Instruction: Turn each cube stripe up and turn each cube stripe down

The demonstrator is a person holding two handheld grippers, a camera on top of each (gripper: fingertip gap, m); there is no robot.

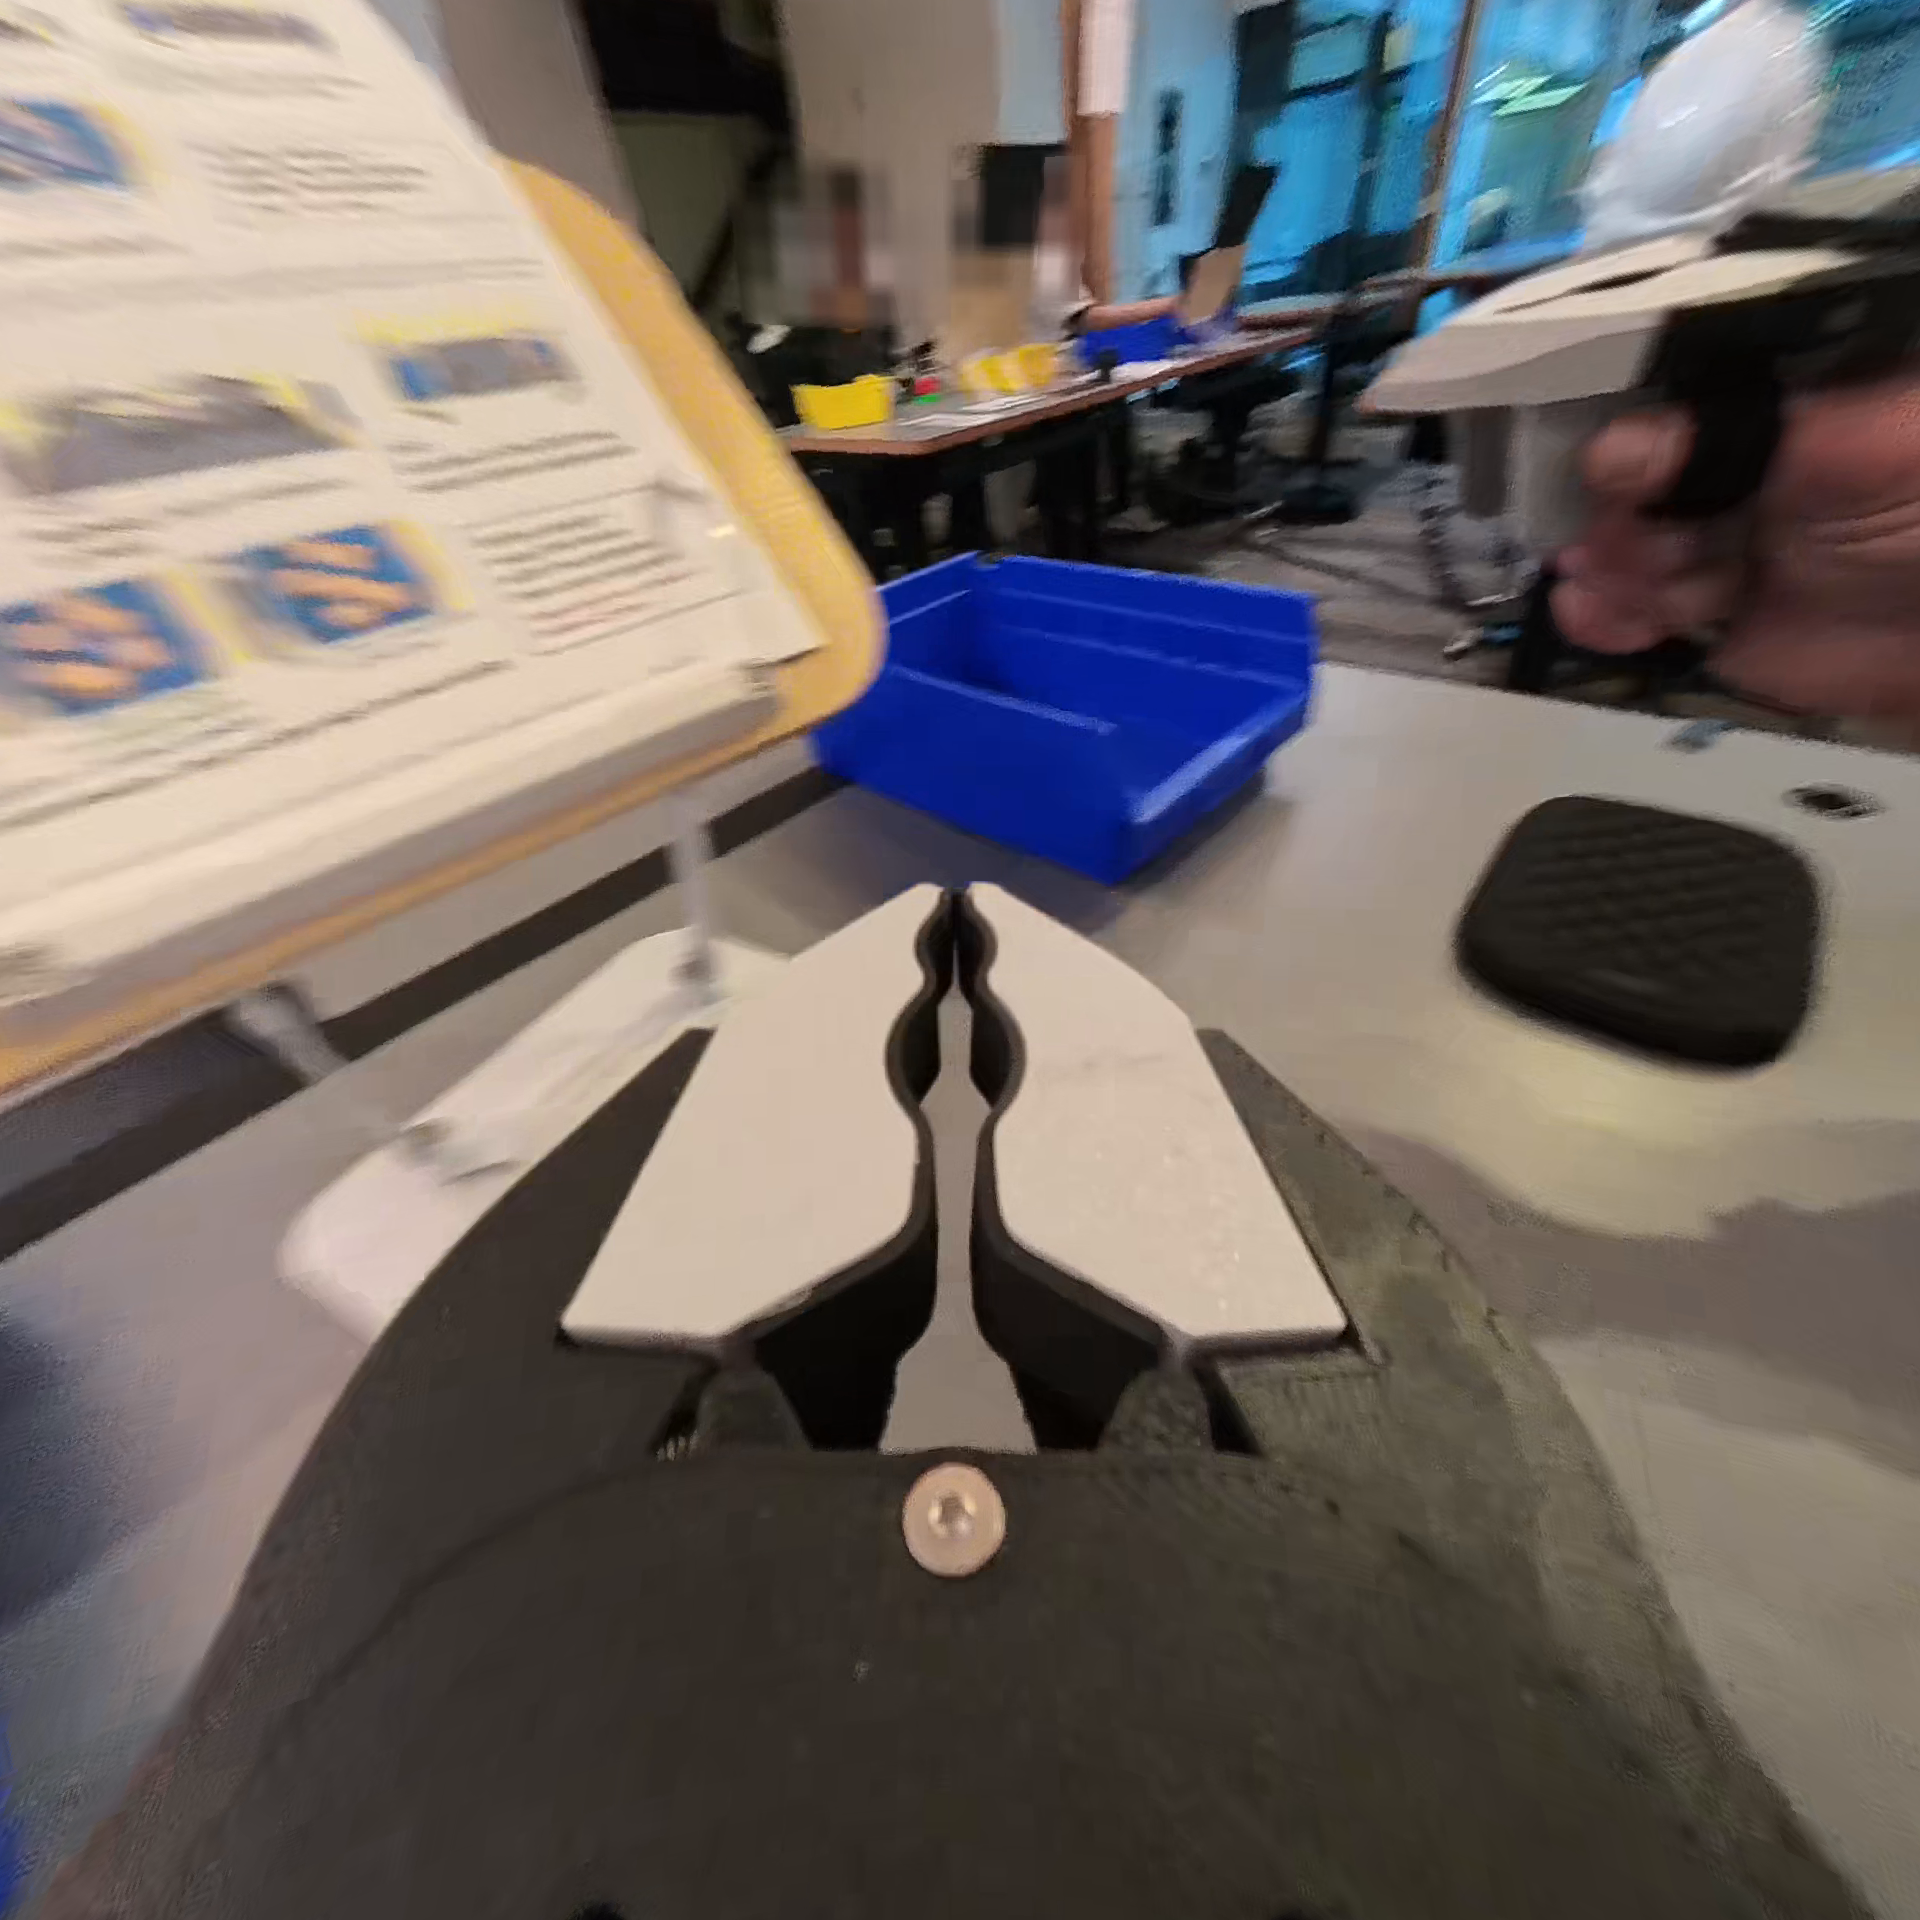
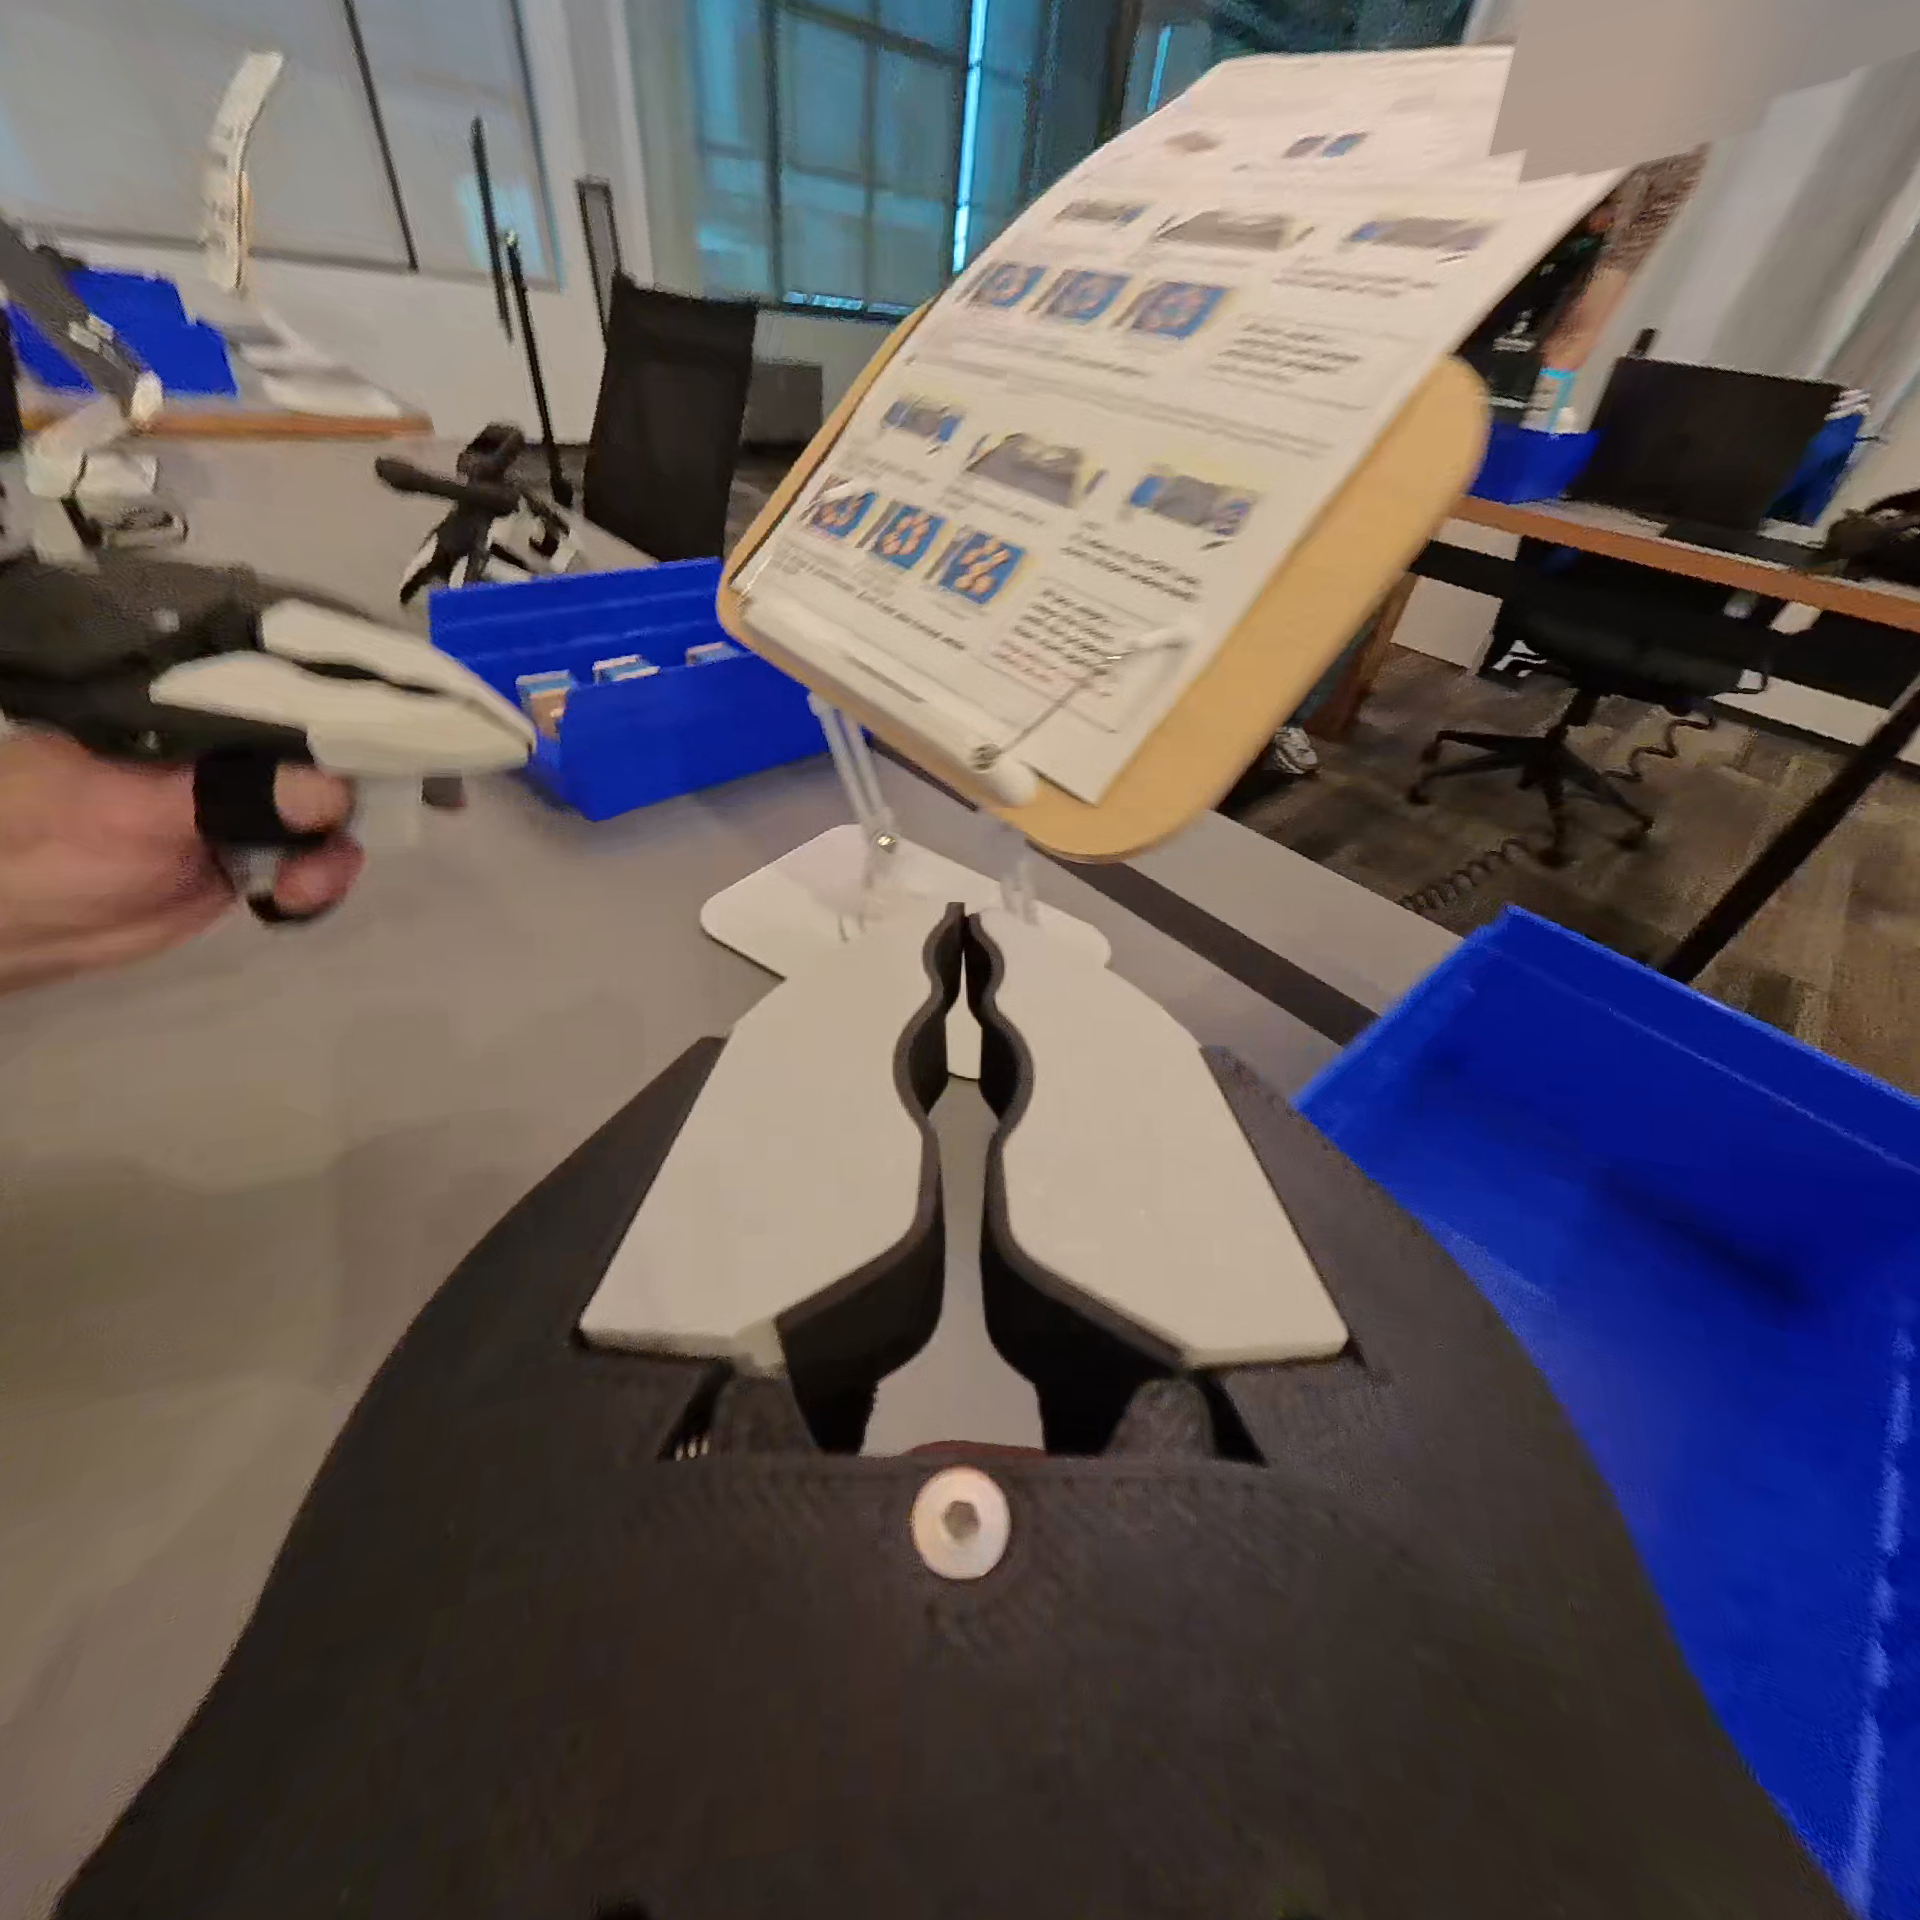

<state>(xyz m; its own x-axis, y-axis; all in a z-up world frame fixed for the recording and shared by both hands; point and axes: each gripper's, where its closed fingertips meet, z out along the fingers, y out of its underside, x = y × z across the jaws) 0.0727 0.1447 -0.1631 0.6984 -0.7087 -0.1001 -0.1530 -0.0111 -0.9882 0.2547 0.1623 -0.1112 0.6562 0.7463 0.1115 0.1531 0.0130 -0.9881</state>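
Observation:
My left gripper [image 1: 954, 906] is shut with nothing between its fingertips, held above the grey table [image 1: 1351, 935]. It also shows in the right wrist view [image 2: 499, 727], shut, in a person's hand. My right gripper [image 2: 962, 925] is shut with nothing in it, near the white base of a document stand [image 2: 831, 894]. It shows at the upper right of the left wrist view [image 1: 1403, 384]. Several cubes [image 2: 545, 691] sit in a blue bin [image 2: 665, 727] at the back left of the right wrist view.
A tilted wooden board with printed sheets [image 2: 1122, 447] stands on the white base; it fills the upper left of the left wrist view [image 1: 312, 468]. An empty blue bin [image 1: 1070, 717] sits ahead; it shows at the right of the right wrist view [image 2: 1662, 1247]. A black pad [image 1: 1642, 925] lies right.

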